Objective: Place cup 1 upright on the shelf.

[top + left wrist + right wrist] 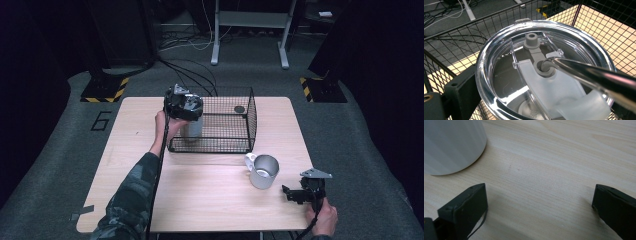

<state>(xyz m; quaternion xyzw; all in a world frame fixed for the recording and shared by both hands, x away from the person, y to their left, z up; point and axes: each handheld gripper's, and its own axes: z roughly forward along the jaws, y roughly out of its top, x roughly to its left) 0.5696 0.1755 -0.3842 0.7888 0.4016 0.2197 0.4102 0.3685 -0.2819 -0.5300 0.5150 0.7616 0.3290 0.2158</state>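
Clear-lidded tumbler (544,72) clamped by left gripper (183,106) inside wire basket (235,142) — probably upright, right gripper (300,194) spread wide near mug (262,171)

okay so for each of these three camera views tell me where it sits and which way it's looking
High view: above the person's side, looking forward and down on the table; forearms and both grippers show.
Left gripper view: on the left gripper, looking down on the tumbler in the wire basket; its jaws flank it.
Right gripper view: on the right gripper, low over the table; jaws apart.
Shared: the mug, also in the right gripper view.
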